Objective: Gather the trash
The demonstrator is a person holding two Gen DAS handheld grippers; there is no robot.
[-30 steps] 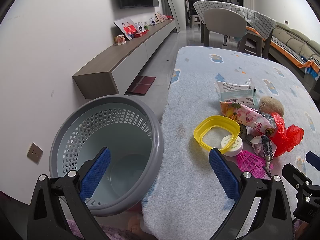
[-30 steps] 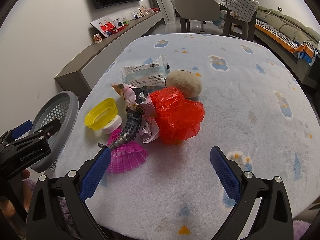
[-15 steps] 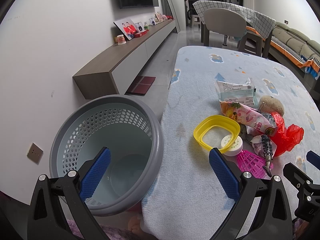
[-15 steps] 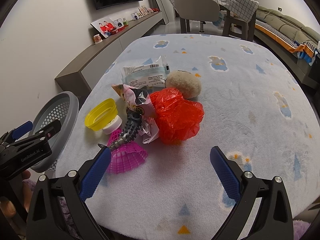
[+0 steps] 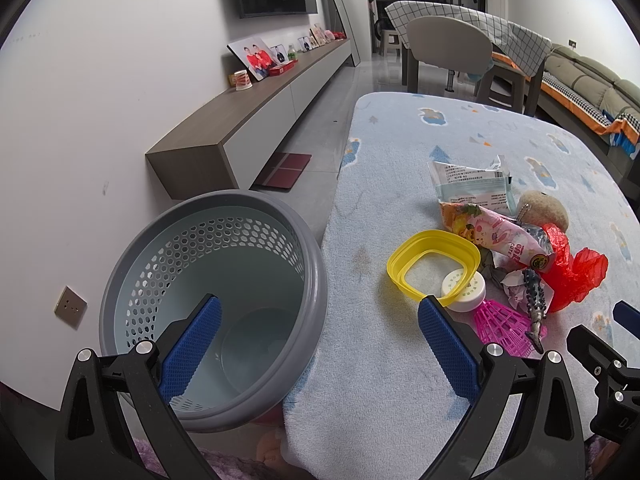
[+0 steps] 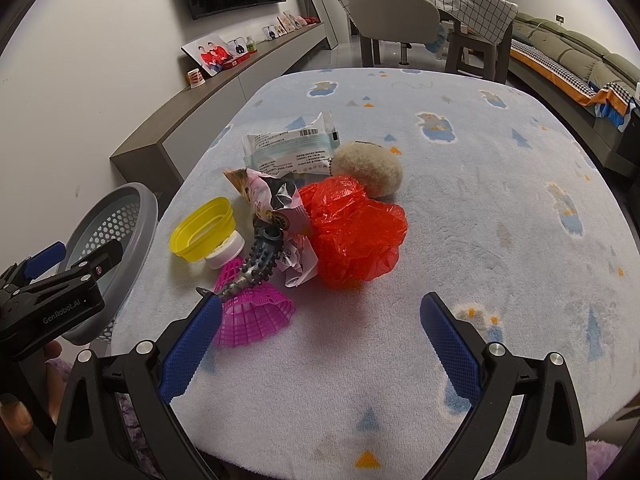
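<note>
Right wrist view shows a big table (image 6: 500, 184) with a fluffy blue cloth. Just beside its left edge stands the grey basket (image 5: 208, 264) (full of little holes). The trash pile sits near that edge: red bag (image 6: 356, 232), yellow ring (image 6: 202, 228), pink shuttlecock (image 6: 252, 312). Both the right gripper (image 6: 320, 344) and left gripper (image 5: 318, 344) have fingers spread wide, holding nothing.

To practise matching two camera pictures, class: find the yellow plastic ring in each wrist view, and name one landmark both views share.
Left wrist view: the yellow ring lies right of centre on the table cover, just beyond the left gripper's right finger.
Right wrist view: the yellow ring sits left of centre, beside the pile.
Shared landmark: the white cap touching the ring's near edge.
</note>
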